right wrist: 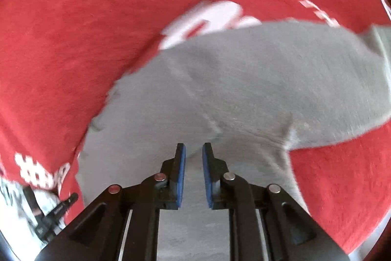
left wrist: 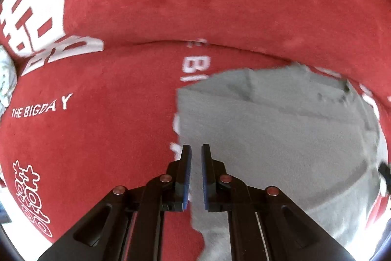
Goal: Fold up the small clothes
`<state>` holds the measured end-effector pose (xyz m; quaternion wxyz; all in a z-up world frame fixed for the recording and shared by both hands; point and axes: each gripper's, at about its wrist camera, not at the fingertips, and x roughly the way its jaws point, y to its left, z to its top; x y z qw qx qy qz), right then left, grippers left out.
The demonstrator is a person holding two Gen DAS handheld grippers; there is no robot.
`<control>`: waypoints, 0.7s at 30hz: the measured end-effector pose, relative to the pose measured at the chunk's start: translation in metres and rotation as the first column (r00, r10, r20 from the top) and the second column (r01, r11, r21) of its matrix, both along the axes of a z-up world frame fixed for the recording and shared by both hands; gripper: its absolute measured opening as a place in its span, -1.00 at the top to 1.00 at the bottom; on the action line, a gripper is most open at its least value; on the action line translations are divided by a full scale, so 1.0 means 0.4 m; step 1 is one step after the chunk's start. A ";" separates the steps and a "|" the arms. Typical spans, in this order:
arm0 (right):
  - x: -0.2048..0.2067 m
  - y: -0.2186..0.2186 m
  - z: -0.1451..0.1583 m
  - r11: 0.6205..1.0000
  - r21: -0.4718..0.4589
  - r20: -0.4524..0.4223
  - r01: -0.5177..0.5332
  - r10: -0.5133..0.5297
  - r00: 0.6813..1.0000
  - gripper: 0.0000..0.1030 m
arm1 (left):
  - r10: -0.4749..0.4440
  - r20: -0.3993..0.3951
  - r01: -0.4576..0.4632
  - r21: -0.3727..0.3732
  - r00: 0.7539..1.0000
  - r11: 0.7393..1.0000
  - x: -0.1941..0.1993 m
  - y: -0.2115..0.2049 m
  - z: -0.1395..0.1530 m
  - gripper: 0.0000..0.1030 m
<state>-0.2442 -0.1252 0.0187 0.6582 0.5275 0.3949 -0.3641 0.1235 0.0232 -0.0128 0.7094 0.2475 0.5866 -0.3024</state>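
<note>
A small grey garment (left wrist: pixel 281 138) lies flat on a red cloth (left wrist: pixel 97 138) printed with white characters. In the left wrist view my left gripper (left wrist: pixel 196 151) hovers over the garment's left edge, its jaws a narrow gap apart with nothing between them. In the right wrist view the grey garment (right wrist: pixel 244 89) spreads ahead and under my right gripper (right wrist: pixel 193 149), whose jaws also stand a narrow gap apart and empty. The right view is motion-blurred.
The red cloth (right wrist: pixel 73 40) covers the whole surface, with a fold line across it. A pale patterned fabric (left wrist: pixel 6 80) shows at the far left edge. A dark tool-like object (right wrist: pixel 56 212) lies at the right view's lower left.
</note>
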 end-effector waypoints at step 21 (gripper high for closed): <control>-0.169 0.114 0.021 0.986 0.152 0.037 0.074 -0.081 0.996 0.14 | -0.125 -0.049 0.129 0.106 0.991 0.986 -0.150 0.010 -0.013 0.81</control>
